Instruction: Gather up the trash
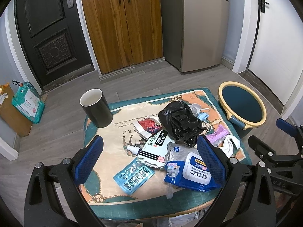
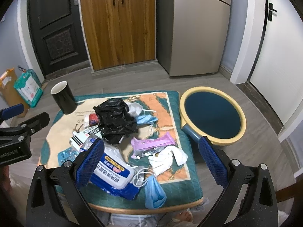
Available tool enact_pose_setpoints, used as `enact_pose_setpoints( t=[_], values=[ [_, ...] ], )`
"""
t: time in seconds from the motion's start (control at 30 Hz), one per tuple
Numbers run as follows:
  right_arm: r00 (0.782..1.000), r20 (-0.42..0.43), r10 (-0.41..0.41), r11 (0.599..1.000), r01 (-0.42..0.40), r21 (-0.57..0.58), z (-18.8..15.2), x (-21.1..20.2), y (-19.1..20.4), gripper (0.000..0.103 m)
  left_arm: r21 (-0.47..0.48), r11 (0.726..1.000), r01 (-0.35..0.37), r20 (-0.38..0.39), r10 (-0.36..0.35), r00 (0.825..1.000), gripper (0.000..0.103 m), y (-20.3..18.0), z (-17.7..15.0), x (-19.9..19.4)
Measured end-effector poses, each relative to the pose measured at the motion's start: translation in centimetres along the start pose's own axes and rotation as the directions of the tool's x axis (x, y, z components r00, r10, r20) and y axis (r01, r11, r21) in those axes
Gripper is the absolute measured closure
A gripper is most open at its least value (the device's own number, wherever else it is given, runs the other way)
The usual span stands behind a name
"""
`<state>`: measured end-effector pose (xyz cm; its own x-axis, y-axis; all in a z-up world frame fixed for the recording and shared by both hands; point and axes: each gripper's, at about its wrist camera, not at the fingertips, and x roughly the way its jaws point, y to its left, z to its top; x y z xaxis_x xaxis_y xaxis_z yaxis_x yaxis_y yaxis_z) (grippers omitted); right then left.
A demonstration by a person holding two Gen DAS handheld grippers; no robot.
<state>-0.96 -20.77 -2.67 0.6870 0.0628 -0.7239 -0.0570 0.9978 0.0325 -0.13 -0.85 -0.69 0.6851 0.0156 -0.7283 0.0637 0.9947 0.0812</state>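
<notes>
My left gripper (image 1: 149,159) wears blue pads with a rough mesh grain on matt black plastic arms with bright metal bolts; my right gripper (image 2: 151,161) is made the same. Below me lies a quilted cloth mat (image 2: 181,172), soft and matt. The black bag (image 2: 113,120) is thin, crinkled plastic, catching glossy highlights. The wipes pack (image 1: 191,172) is shiny film with a smooth white plastic lid. The blister pack (image 1: 133,176) gleams like foil. The medicine box (image 1: 153,147) is smooth printed card. The mug (image 1: 96,109) is glossy black. The tissue (image 2: 167,158) is crumpled, matt paper. The cabinet (image 1: 121,24) shows grained wood.
</notes>
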Motion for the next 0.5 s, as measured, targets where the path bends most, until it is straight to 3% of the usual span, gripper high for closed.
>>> enact_pose_setpoints(
  t=[0.5],
  values=[
    [0.999,-0.029,-0.017,0.998,0.018,0.055,-0.1,1.2,-1.6,0.004,-0.057,0.998,-0.026,-0.009,0.026,1.000,0.006,1.0,0.8,1.8]
  ],
)
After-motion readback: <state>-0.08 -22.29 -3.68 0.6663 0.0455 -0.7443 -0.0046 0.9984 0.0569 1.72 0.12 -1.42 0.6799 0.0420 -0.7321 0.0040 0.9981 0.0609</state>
